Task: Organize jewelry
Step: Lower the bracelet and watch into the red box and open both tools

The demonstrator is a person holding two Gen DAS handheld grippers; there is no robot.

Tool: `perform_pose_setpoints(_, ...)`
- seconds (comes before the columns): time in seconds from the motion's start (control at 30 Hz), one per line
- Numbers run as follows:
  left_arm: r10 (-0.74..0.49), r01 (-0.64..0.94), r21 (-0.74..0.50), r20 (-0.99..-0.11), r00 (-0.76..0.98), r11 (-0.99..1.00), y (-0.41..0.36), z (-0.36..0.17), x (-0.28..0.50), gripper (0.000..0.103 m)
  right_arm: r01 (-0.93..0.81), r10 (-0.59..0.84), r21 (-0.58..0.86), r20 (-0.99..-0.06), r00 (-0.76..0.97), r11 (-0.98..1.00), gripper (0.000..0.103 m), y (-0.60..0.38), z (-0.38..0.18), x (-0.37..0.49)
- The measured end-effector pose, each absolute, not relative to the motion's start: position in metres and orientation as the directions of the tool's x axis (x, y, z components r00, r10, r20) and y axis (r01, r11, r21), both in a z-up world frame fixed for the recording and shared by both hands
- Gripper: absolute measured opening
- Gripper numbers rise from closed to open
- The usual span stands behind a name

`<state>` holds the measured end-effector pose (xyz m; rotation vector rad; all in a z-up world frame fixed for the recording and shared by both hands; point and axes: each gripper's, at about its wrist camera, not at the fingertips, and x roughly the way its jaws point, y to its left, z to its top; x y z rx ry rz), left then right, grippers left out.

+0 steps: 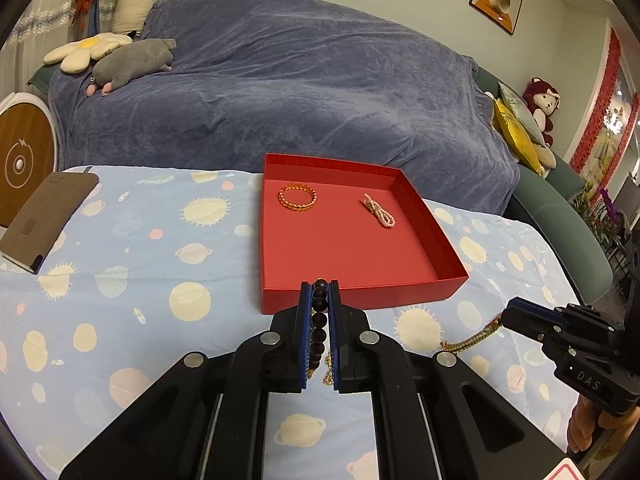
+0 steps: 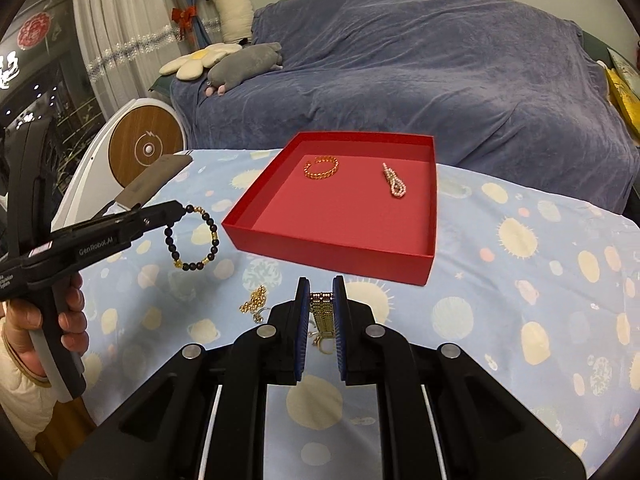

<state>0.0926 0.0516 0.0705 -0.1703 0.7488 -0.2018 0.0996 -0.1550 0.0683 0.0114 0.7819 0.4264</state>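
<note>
A red open box (image 1: pixel 360 294) (image 2: pixel 332 250) stands on the planet-print cloth. Inside it lie a gold link bracelet (image 1: pixel 298 197) (image 2: pixel 321 167) and a folded pearl strand (image 1: pixel 378 210) (image 2: pixel 394 181). My left gripper (image 1: pixel 319 284) (image 2: pixel 180 210) is shut on a dark bead bracelet (image 1: pixel 319 318) (image 2: pixel 192 240), which hangs as a loop above the cloth, left of the box. My right gripper (image 2: pixel 321 280) (image 1: pixel 506 314) is shut on a flat gold chain band (image 2: pixel 321 312) (image 1: pixel 472 340), just in front of the box's near wall. A small gold chain (image 2: pixel 254 300) lies loose on the cloth.
A brown notebook (image 1: pixel 48 220) (image 2: pixel 154 182) lies at the cloth's far left. A sofa under a blue cover (image 1: pixel 280 80) runs behind the table, with plush toys (image 1: pixel 132 60) on it. A round wood-faced device (image 2: pixel 146 148) stands at the left. A person's hand (image 2: pixel 72 316) holds the left gripper's handle.
</note>
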Motion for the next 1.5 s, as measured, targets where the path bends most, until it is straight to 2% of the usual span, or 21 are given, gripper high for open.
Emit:
perform_pose_setpoints(0.27, -0.274, 0.144, -0.248, -0.644, 0.714, 0.958, 0.039, 0.091, 0.14, 0.006, -0.34, 0.343, 0.133, -0.643, 0.685, 0.931, 0.011, -0.146, 0.111, 0.156)
perform_pose_setpoints(0.43, -0.266, 0.144, -0.236, -0.648, 0.714, 0.961, 0.032, 0.097, 0.189, 0.006, -0.318, 0.331, 0.138, -0.63, 0.702, 0.938, 0.011, -0.13, 0.117, 0.208)
perform_pose_setpoints(0.57, -0.254, 0.133, -0.229, -0.655, 0.712, 0.964, 0.031, 0.091, 0.226, 0.006, -0.288, 0.336, 0.182, -0.631, 0.699, 0.94, 0.011, -0.124, 0.102, 0.247)
perform_pose_setpoints(0.73, -0.276, 0.115, -0.275, -0.672, 0.687, 0.954, 0.032, 0.067, 0.266, 0.006, -0.258, 0.328, 0.206, -0.658, 0.677, 0.944, 0.011, -0.118, 0.073, 0.283)
perform_pose_setpoints(0.9, -0.24, 0.09, -0.245, -0.697, 0.676, 0.965, 0.029, 0.04, 0.284, 0.007, -0.24, 0.305, 0.194, -0.705, 0.64, 0.951, 0.011, -0.121, 0.039, 0.293)
perform_pose_setpoints(0.97, -0.242, 0.078, -0.256, -0.709, 0.662, 0.964, 0.032, 0.029, 0.284, 0.014, -0.233, 0.296, 0.19, -0.728, 0.619, 0.954, 0.011, -0.127, 0.026, 0.29)
perform_pose_setpoints(1.03, -0.227, 0.064, -0.246, -0.721, 0.655, 0.967, 0.036, 0.022, 0.281, 0.027, -0.225, 0.288, 0.188, -0.745, 0.602, 0.956, 0.012, -0.134, 0.015, 0.284)
perform_pose_setpoints(1.07, -0.223, 0.061, -0.244, -0.721, 0.656, 0.968, 0.038, 0.02, 0.278, 0.029, -0.223, 0.282, 0.181, -0.748, 0.601, 0.958, 0.012, -0.137, 0.011, 0.28)
perform_pose_setpoints(1.1, -0.219, 0.056, -0.243, -0.721, 0.657, 0.968, 0.04, 0.02, 0.274, 0.036, -0.224, 0.275, 0.172, -0.751, 0.601, 0.959, 0.013, -0.14, 0.009, 0.275)
perform_pose_setpoints(1.13, -0.211, 0.046, -0.241, -0.721, 0.661, 0.969, 0.042, 0.02, 0.271, 0.048, -0.223, 0.268, 0.165, -0.753, 0.601, 0.961, 0.013, -0.143, 0.009, 0.27)
perform_pose_setpoints(1.2, -0.199, 0.031, -0.242, -0.71, 0.675, 0.97, 0.048, 0.023, 0.259, 0.058, -0.221, 0.27, 0.168, -0.749, 0.605, 0.961, 0.019, -0.151, 0.012, 0.257)
perform_pose_setpoints(1.37, -0.169, 0.017, -0.218, -0.703, 0.691, 0.976, 0.058, 0.033, 0.22, 0.06, -0.215, 0.281, 0.186, -0.724, 0.63, 0.959, 0.029, -0.17, 0.032, 0.217)
perform_pose_setpoints(1.47, -0.129, 0.015, -0.163, -0.715, 0.687, 0.986, 0.059, 0.036, 0.192, 0.06, -0.214, 0.287, 0.193, -0.709, 0.644, 0.958, 0.031, -0.178, 0.044, 0.189)
perform_pose_setpoints(1.5, -0.109, 0.014, -0.137, -0.719, 0.687, 0.99, 0.059, 0.037, 0.183, 0.06, -0.215, 0.285, 0.19, -0.704, 0.65, 0.958, 0.035, -0.18, 0.047, 0.177)
